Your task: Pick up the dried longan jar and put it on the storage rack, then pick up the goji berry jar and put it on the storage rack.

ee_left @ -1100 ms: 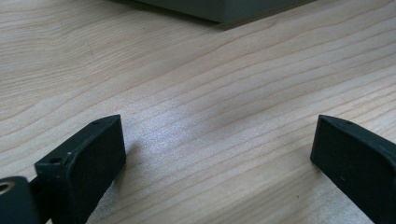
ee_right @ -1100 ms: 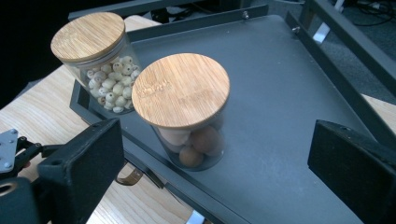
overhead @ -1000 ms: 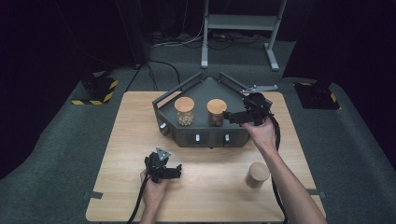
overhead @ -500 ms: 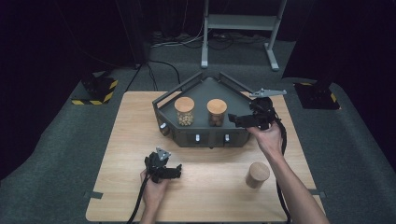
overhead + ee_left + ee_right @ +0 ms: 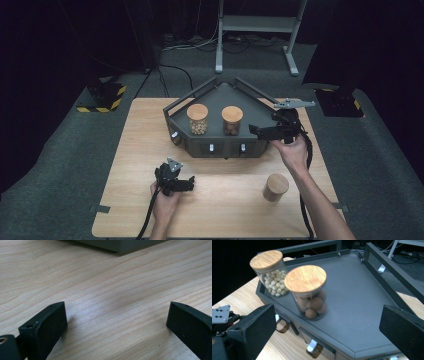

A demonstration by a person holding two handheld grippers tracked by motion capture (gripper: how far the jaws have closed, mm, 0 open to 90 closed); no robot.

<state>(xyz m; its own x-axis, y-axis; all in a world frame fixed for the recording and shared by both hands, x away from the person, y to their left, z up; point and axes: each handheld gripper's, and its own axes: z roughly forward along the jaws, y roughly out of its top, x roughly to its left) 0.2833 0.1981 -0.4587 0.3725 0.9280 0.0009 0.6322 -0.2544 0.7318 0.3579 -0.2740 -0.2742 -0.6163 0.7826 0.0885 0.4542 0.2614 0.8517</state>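
Observation:
A dark grey tray (image 5: 260, 107) stands at the back of the wooden table (image 5: 140, 150). On it stand two glass jars with wooden lids, one of pale beads (image 5: 197, 119) (image 5: 270, 272) and one of brown balls (image 5: 232, 120) (image 5: 308, 290). My right gripper (image 5: 254, 131) (image 5: 327, 327) hovers over the tray's right front part, pointing left at the brown jar from a short way off. Its jaws have just been opening and hold nothing. My left gripper (image 5: 189, 183) (image 5: 116, 320) rests low over the bare table, open and empty.
A tan cylinder with a wooden top (image 5: 276, 187) stands on the table near the right forearm. The tray has raised rails at its back and small handles on its front face (image 5: 313, 347). The left gripper's grey plate (image 5: 220, 313) shows beyond the tray's corner.
The right gripper has drawn back to the right and toward the person, away from the brown jar, and sits a little lower. The left gripper has not moved.

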